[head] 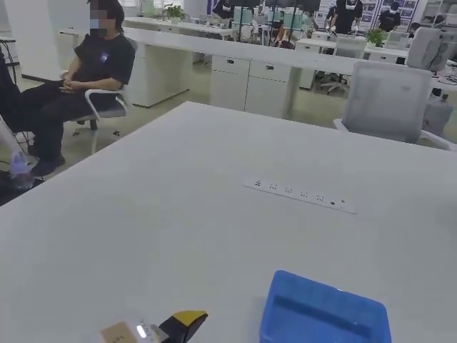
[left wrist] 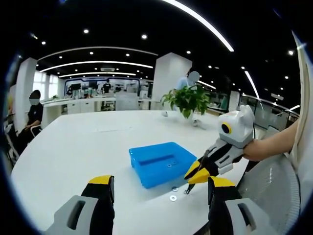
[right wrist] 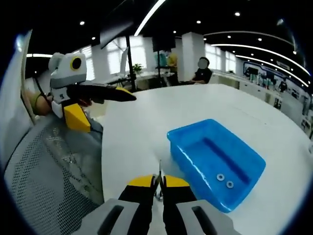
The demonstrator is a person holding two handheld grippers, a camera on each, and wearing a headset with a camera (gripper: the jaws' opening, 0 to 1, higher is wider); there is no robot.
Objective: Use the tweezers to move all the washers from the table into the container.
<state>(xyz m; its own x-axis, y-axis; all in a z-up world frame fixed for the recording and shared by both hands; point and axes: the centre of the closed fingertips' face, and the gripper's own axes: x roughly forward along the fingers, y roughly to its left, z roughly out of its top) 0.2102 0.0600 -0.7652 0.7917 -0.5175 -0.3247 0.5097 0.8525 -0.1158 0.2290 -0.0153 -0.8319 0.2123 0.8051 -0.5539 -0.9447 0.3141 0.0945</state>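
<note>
Two washers [left wrist: 173, 198] on table [left wrist: 73, 147] beside blue container [left wrist: 151, 177].
Right gripper [right wrist: 157, 182] pinches tweezers [right wrist: 159, 169]; left gripper [left wrist: 160, 182] wide open, empty; mesh chair [right wrist: 54, 171] nearby.

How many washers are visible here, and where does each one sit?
4. Two washers lie side by side on the floor of the blue container. Two more lie on the table close beside the container. Others may be hidden.

The head view's bottom edge cuts off the near part of the container [head: 325, 314] and all but one yellow tip of a gripper [head: 187, 318] to its left. Past the right gripper [right wrist: 158, 185] jaws, the tweezers [right wrist: 159, 177] they pinch are too thin to tell whether the tips hold anything.
</note>
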